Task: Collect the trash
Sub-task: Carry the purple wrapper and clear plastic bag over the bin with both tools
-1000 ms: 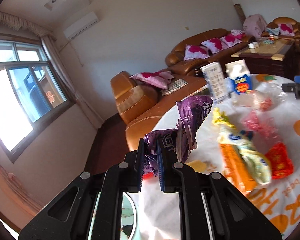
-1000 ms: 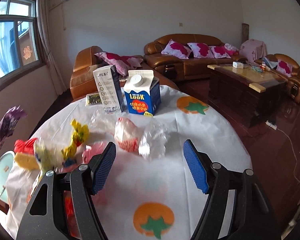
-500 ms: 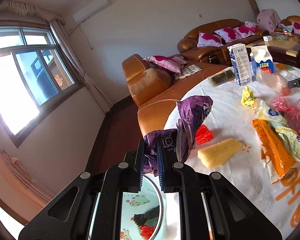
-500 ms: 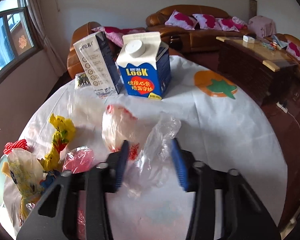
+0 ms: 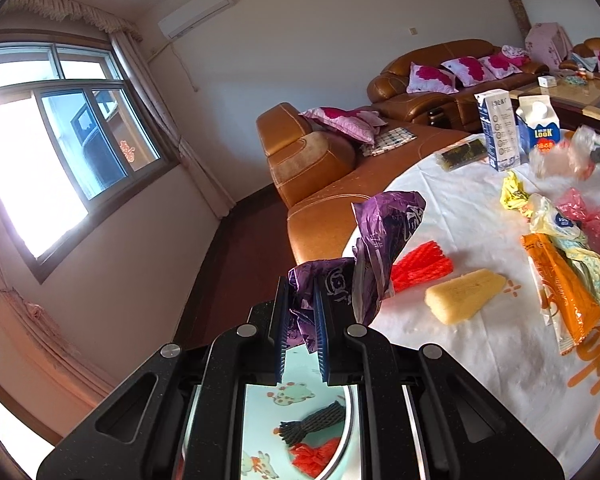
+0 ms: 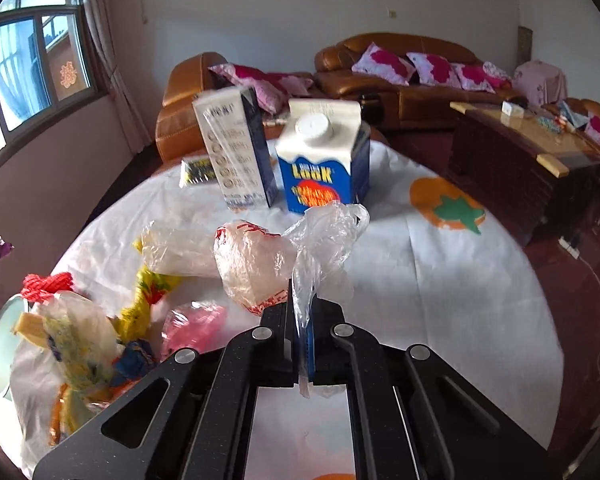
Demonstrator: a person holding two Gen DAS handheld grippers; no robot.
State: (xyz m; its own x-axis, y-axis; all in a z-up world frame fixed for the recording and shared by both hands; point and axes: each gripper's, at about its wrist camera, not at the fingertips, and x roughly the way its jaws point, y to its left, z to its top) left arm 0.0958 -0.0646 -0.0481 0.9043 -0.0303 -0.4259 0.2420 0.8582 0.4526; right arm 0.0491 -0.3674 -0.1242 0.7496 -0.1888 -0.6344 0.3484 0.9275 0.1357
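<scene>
My left gripper (image 5: 302, 300) is shut on a crumpled purple wrapper (image 5: 384, 240), held above a pale green bin (image 5: 268, 420) that has black and red net scraps inside. My right gripper (image 6: 300, 312) is shut on a clear plastic bag (image 6: 328, 232) with a red-printed lump (image 6: 252, 264) in it, lifted just over the white tablecloth (image 6: 440, 280). Loose trash lies on the table: a red net (image 5: 420, 266), a yellow foam wedge (image 5: 462, 294), an orange packet (image 5: 560, 288), yellow wrappers (image 6: 152, 292) and a pink bag (image 6: 192, 320).
Two cartons stand at the table's far side: a tall white and blue one (image 6: 236, 152) and a blue milk carton (image 6: 324, 164), with a dark snack pack (image 6: 198, 170) beside them. Brown leather sofas (image 6: 400, 80) and a wooden coffee table (image 6: 520, 148) lie beyond.
The right gripper moved toward the clear plastic bag and closed on it, lifting its top. The left gripper swung left with the purple wrapper until it hung over the green bin.
</scene>
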